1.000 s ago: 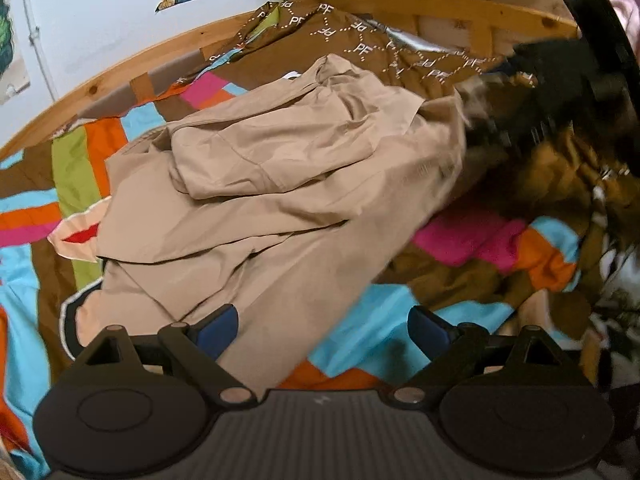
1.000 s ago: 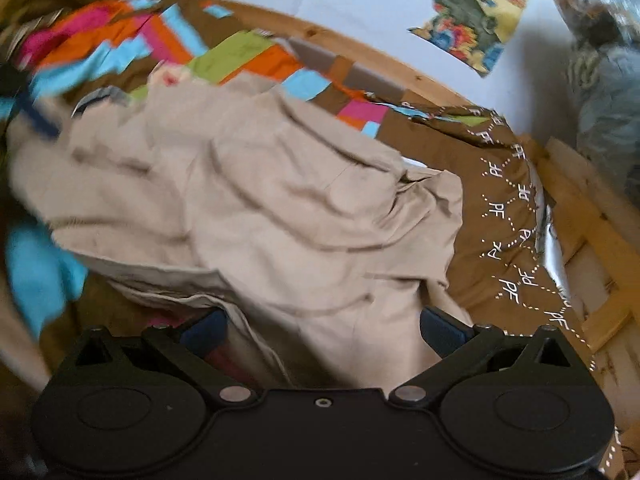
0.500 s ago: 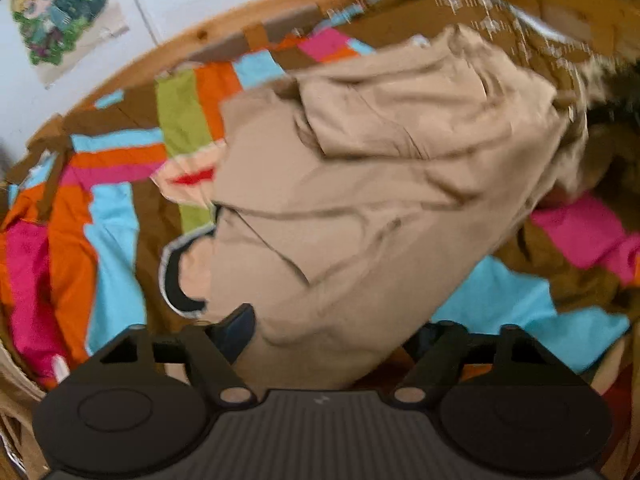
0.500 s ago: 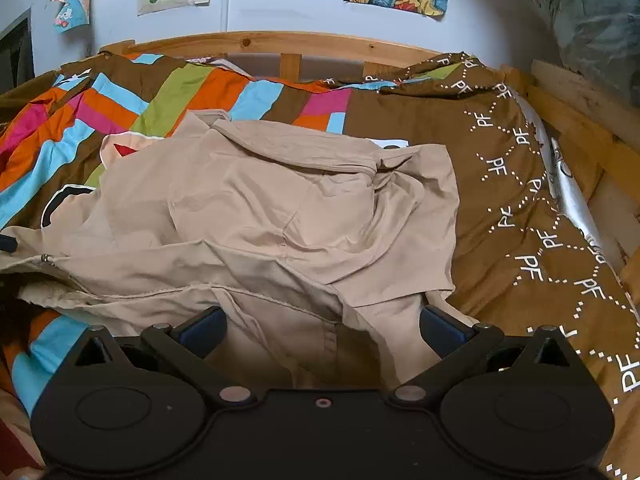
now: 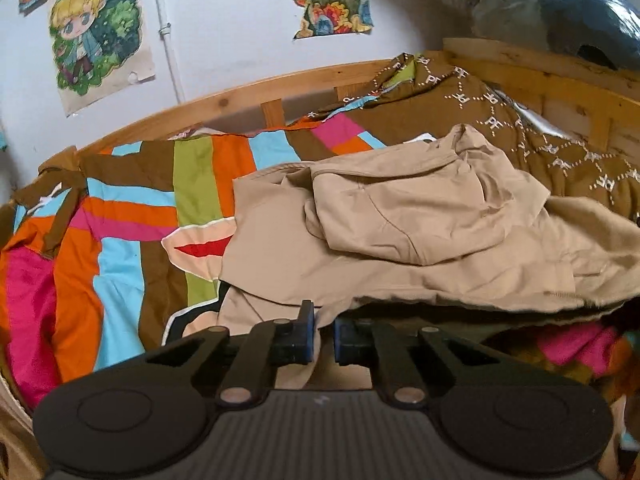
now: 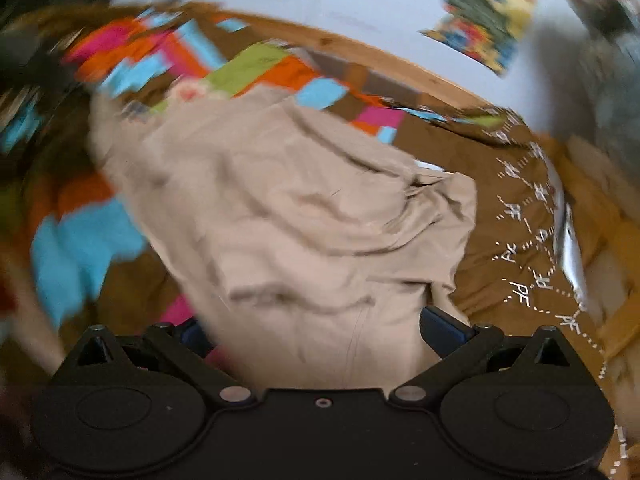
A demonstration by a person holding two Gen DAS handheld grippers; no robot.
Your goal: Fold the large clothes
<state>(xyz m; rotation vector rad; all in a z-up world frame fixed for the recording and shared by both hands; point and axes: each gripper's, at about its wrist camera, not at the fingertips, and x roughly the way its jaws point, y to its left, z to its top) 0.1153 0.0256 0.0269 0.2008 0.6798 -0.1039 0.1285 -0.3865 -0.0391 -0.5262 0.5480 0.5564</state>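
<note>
- The left gripper (image 5: 324,334) has just been closing: a second ago its jaws stood wide over the tan garment (image 5: 400,232), and now the blue pads (image 5: 306,330) are pinched narrow on the near hem, with a fold of tan cloth caught between them.
- That hem now lifts off the bed in the left wrist view, with shadow and pink cover showing under it at the right, where earlier it lay flat.
- Far left, the striped bedcover (image 5: 120,248) lies bare up to the wooden bed rail (image 5: 224,100); nothing of the garment reaches there.
- The garment sits crumpled in the middle of the bed, one flap heaped on top, its far edge against the brown patterned blanket (image 5: 500,120).
- Over to the right gripper (image 6: 316,328): jaws spread wide, tan cloth running between the fingers, pads not pressing on it as far as the heavy blur lets me see.
- Risk one, as I judge it: only one corner is gripped, so pulling now would drag the whole heap sideways instead of spreading it.
- Risk two: the left pinch looks thin, just an edge of fabric, so a sharp tug could slip it free.
- Risk three: the right side may close on bunched layers and lock the creases in.
</note>
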